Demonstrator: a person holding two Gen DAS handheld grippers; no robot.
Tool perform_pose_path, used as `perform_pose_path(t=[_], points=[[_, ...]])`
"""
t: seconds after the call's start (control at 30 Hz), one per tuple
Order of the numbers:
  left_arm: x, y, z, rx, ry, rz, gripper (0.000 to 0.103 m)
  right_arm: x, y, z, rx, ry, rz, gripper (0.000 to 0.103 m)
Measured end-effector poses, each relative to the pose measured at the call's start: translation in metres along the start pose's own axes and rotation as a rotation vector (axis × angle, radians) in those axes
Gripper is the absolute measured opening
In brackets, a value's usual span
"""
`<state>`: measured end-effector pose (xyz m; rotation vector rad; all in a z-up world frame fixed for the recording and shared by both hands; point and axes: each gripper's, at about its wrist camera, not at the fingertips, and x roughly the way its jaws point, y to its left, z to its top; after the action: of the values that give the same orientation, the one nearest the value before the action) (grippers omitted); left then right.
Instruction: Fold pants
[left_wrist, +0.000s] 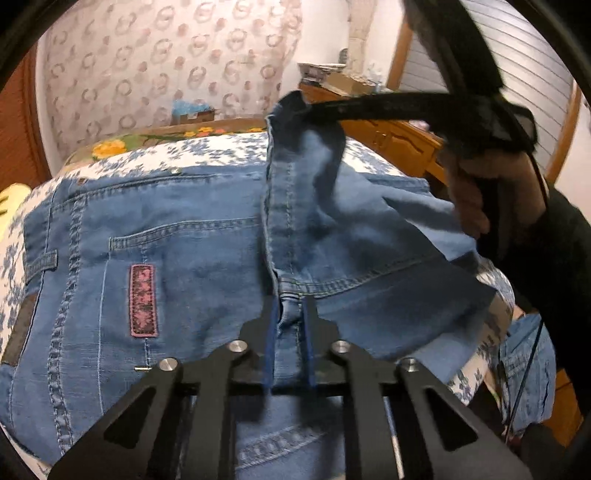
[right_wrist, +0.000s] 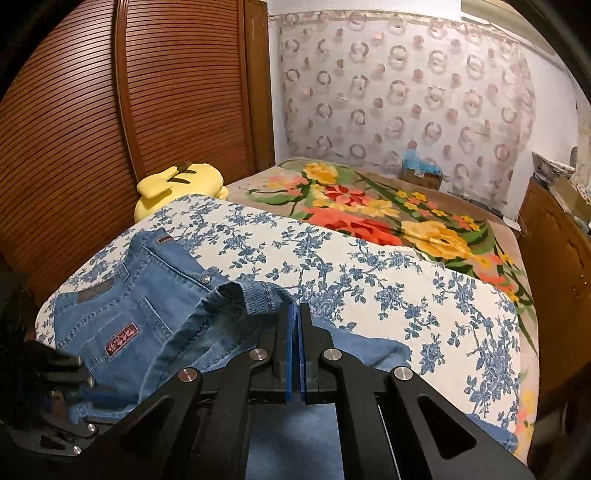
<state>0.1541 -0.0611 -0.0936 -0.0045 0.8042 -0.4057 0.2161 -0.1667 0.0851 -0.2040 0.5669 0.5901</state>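
Observation:
Blue jeans (left_wrist: 166, 258) lie back side up on the bed, waistband to the left, with a red patch (left_wrist: 143, 299) on the back pocket. My left gripper (left_wrist: 290, 317) is shut on a seamed fold of the denim at the near edge. The fabric bunches between its blue pads. One leg is folded back over the seat. My right gripper (right_wrist: 297, 312) is shut on that leg's hem (right_wrist: 258, 295) and holds it raised above the jeans (right_wrist: 129, 317). In the left wrist view, the right gripper (left_wrist: 310, 109) and a hand (left_wrist: 469, 199) on its handle show at the upper right.
The jeans rest on a white sheet with blue flowers (right_wrist: 369, 277). Beyond it lies a bright flowered blanket (right_wrist: 369, 210). A yellow plush toy (right_wrist: 177, 184) sits by the slatted wooden door (right_wrist: 110, 110). A wooden dresser (left_wrist: 399, 140) stands right of the bed.

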Motion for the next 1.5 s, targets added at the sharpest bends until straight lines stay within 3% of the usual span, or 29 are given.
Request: perform_pose_path(t=[0.1,0.33,0.77,1.23,1.5], points=[[-0.011,-0.005,-0.001,0.021,-0.03,0.0,0.004,-0.003,0.002,0.002,-0.001,-0.018,0.0,0.002],[-0.059,0.01,0.005,0.015,-0.116,0.017,0.003,-0.015,0.017,0.02,-0.028,-0.087,0.03,0.002],[-0.137,0.088,-0.021,-0.095,-0.215,0.132,0.003,0.011,0.086,0.067,-0.148,-0.141,0.134,0.002],[-0.147,0.135,-0.045,-0.176,-0.196,0.202,0.003,0.073,0.125,0.091,-0.233,-0.08,0.148,0.002],[-0.136,0.141,-0.054,-0.188,-0.149,0.223,0.003,0.088,0.12,0.095,-0.176,-0.033,0.154,0.006]])
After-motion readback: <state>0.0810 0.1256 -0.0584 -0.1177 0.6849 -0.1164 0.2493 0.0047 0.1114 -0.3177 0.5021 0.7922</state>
